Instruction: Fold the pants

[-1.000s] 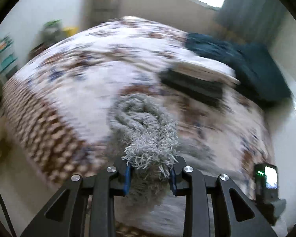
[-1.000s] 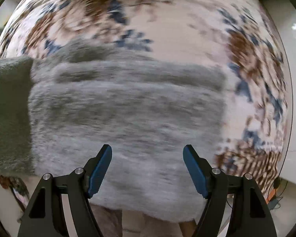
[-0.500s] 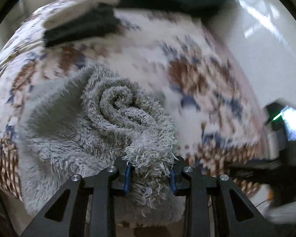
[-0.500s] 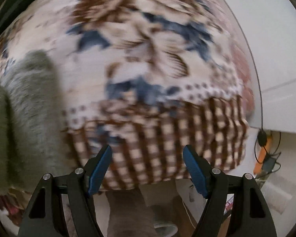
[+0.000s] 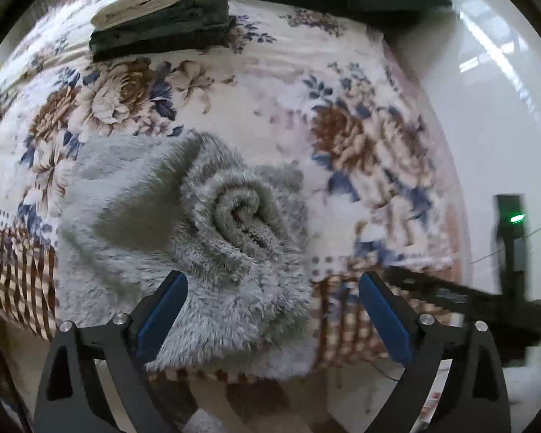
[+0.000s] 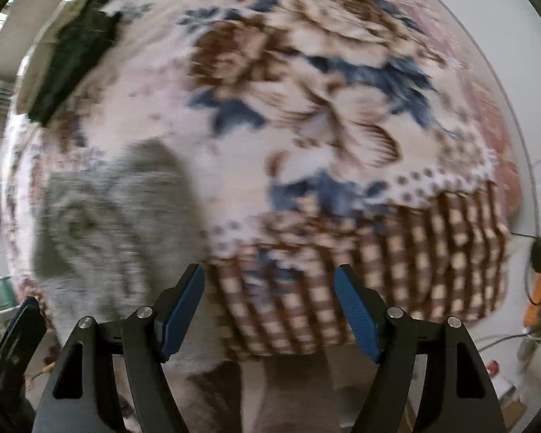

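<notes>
With the grey pants (image 5: 184, 238) lying bundled near the bed's (image 5: 270, 72) front edge, your left tool (image 5: 270, 310) and right tool (image 6: 270, 306) both stand released and empty; folding looks nearly finished, perhaps only tidying left.

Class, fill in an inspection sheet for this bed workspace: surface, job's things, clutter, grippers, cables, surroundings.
Surface: floral blanket covering the bed.
Job's things: fuzzy grey pants bunched and twisted near the checked edge.
Clutter: folded dark and white clothes stacked at the far side.
Grippers: left hand-held gripper open above the pants; right hand-held gripper open over the blanket edge.
Cables: black cable by the wall.
Surroundings: white wall.
</notes>
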